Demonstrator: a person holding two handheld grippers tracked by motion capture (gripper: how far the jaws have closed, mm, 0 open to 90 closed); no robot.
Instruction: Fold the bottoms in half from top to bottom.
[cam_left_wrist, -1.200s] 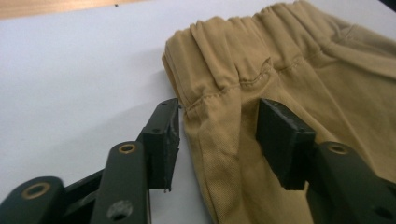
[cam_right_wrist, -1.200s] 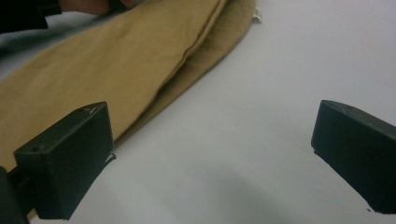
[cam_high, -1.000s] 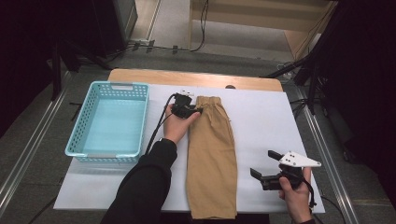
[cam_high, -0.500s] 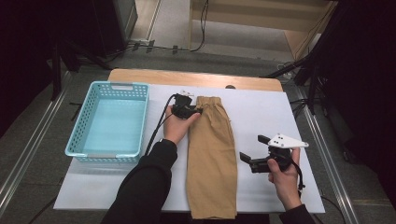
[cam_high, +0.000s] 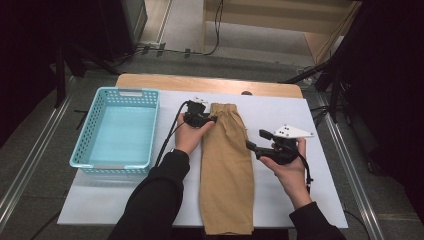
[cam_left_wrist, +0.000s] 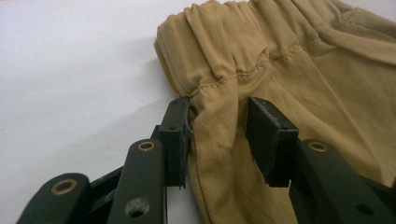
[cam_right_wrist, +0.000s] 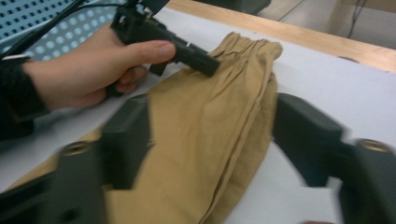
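Tan trousers (cam_high: 227, 170) lie folded lengthwise on the white surface (cam_high: 290, 200), cuffs cut off at six o'clock. The left gripper (cam_left_wrist: 219, 135) pinches a fold at the waistband's nine o'clock edge. The right gripper (cam_high: 255, 140), blurred in its own view, hovers at three o'clock, jaws spread but just closing, nothing gripped.

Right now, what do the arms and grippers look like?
Both grippers are black with two flat-padded jaws and brass-coloured pivot pins. The right gripper carries a grey three-cornered plate; the left gripper trails a black cable. The left arm wears a black sleeve.
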